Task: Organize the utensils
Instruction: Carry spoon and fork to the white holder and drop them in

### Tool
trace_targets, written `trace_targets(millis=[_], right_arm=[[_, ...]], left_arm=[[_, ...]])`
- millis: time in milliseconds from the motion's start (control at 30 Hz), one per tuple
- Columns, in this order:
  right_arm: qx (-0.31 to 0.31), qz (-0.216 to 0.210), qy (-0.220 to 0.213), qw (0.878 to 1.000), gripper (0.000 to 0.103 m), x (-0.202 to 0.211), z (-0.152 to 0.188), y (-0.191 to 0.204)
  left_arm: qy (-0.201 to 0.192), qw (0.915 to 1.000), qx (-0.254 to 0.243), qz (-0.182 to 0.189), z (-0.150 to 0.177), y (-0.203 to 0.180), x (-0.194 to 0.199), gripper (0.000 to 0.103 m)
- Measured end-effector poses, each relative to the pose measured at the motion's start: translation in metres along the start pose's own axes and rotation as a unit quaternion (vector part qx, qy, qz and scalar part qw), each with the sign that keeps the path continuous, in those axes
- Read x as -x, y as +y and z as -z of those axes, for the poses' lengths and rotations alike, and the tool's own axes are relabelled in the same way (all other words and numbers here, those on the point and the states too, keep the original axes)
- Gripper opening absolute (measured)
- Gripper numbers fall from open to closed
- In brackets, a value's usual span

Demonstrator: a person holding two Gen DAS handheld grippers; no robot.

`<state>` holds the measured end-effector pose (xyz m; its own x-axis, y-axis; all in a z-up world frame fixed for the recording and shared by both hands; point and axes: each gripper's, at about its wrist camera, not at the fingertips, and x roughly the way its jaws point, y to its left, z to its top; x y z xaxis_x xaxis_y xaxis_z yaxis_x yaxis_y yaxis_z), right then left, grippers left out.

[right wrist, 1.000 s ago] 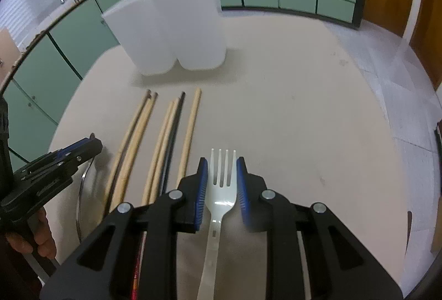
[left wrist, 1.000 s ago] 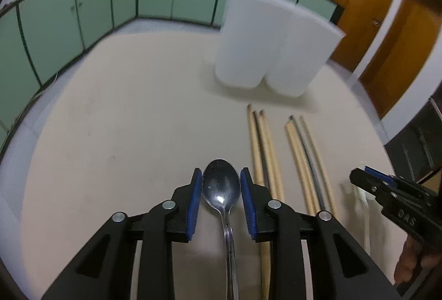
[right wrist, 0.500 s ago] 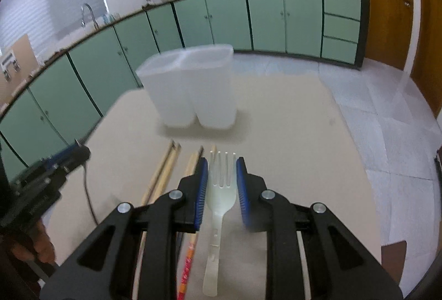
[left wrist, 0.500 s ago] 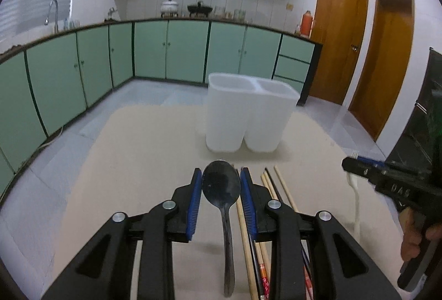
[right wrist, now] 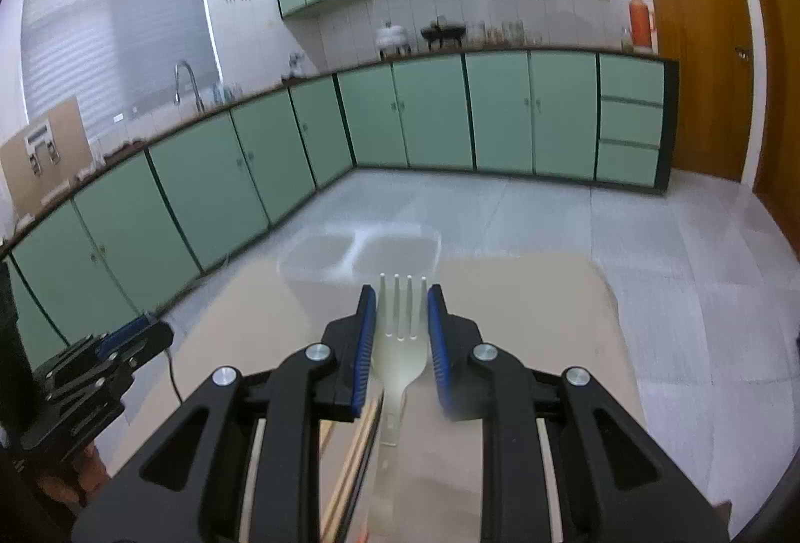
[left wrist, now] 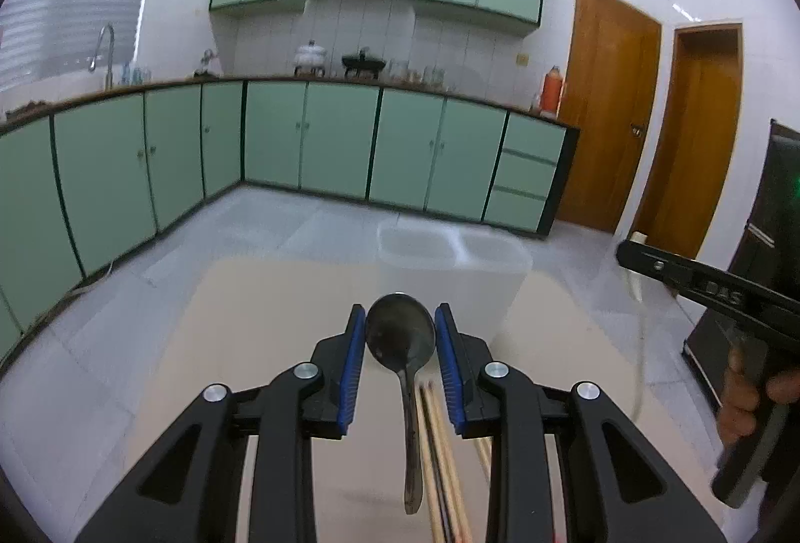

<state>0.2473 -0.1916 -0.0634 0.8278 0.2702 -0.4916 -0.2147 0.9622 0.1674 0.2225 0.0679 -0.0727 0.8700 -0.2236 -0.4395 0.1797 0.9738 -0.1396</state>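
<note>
The left hand-held gripper (left wrist: 400,345) is clamped on a metal spoon (left wrist: 402,343), its blue pads pressing the bowl from both sides while the handle hangs down toward the camera. The right hand-held gripper (right wrist: 400,325) grips a pale plastic fork (right wrist: 401,333) the same way, tines pointing forward and the handle trailing below the fingers.

Both utensils are held up off the table (left wrist: 280,318), on the near side of the white two-compartment container (left wrist: 450,253) that stands toward the table's far edge. In the right wrist view the fork tines line up with the near wall of the container (right wrist: 360,255), roughly at the divide between its two compartments; blur makes it hard to say how close they are. The spoon bowl overlaps the container's lower left part in the left wrist view.

Wooden chopsticks (left wrist: 440,458) lie on the table nearer than the container, under the spoon handle, and again beside the fork handle (right wrist: 350,468).

Green cabinets (left wrist: 325,138) run behind the container.
</note>
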Motion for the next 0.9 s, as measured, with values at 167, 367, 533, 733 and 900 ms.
trace_targets(millis=[167, 367, 533, 733, 900], right_arm=[[-0.008, -0.016, -0.040, 0.999, 0.020, -0.015, -0.040, -0.007], [-0.018, -0.014, -0.084, 0.996, 0.020, -0.048, -0.086, -0.019], [-0.033, 0.003, -0.088, 0.996, 0.020, -0.092, -0.105, -0.031], [-0.041, 0.019, -0.069, 0.997, 0.020, -0.143, -0.096, -0.036], [-0.041, 0.025, -0.038, 0.998, 0.020, -0.169, -0.075, -0.033]], left_arm=[[-0.040, 0.9991, -0.004, 0.014, -0.045, -0.004, -0.004, 0.028], [-0.087, 0.9960, -0.009, 0.017, -0.103, -0.012, -0.030, 0.028], [-0.099, 0.9950, -0.001, 0.011, -0.131, -0.011, -0.072, 0.028], [-0.058, 0.9983, 0.012, -0.002, -0.119, -0.001, -0.133, 0.028], [-0.023, 0.9995, 0.020, -0.003, -0.098, 0.008, -0.163, 0.028]])
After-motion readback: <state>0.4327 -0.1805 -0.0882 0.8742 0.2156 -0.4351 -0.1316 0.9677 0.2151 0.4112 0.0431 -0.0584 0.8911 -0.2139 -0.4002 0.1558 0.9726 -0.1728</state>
